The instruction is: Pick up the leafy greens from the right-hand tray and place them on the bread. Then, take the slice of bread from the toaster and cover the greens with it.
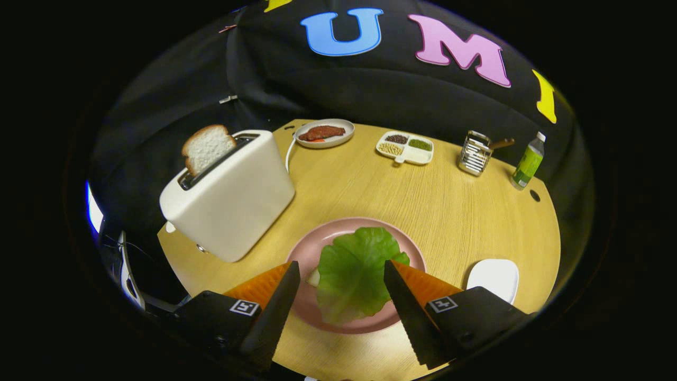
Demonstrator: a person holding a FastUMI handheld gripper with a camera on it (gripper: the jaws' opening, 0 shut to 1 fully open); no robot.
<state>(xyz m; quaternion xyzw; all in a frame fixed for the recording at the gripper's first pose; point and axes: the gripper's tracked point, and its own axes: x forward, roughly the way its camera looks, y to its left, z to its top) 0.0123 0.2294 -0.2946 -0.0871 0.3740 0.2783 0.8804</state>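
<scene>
Already the toaster (227,198), up and left of the pink plate (410,248), holds its slice (207,147) standing ready to lift out, while the greens (354,272) lie flat on that plate, nearly hiding the bread (314,277) below, and the gripper (342,283) hangs wide open above, its fingers flanking the leaf, holding nothing.

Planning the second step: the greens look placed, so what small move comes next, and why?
Probably swing the open gripper up toward the bread slice standing in the toaster: the leafy greens already lie on the pink plate, and the fingers hold nothing.
</scene>
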